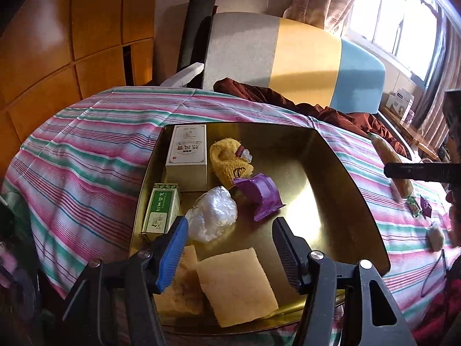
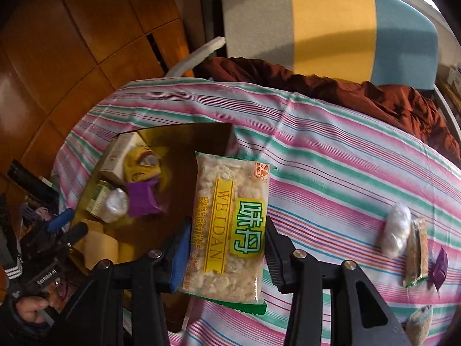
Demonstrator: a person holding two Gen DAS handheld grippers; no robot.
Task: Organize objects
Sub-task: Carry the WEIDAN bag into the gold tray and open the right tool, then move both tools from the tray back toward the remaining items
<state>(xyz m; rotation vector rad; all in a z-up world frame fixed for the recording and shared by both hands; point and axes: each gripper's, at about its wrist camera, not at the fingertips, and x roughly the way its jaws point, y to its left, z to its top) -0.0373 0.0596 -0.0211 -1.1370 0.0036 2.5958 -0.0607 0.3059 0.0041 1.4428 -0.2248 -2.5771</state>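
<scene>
We've got the cracker pack (image 2: 229,227) pinched in the right gripper (image 2: 227,245), hanging past its tips w/ the gold tray (image 2: 184,135) ahead-left. We should carry it over the rim, lower flat into the bare spot, then let go. Left gripper (image 1: 229,248) is spread, nothing in it, sponge (image 1: 236,282) just below.

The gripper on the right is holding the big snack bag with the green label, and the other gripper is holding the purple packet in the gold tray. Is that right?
Not quite. The right gripper does hold the snack bag. But the left wrist view shows the left gripper open and empty; the purple packet lies loose in the gold tray.
</scene>
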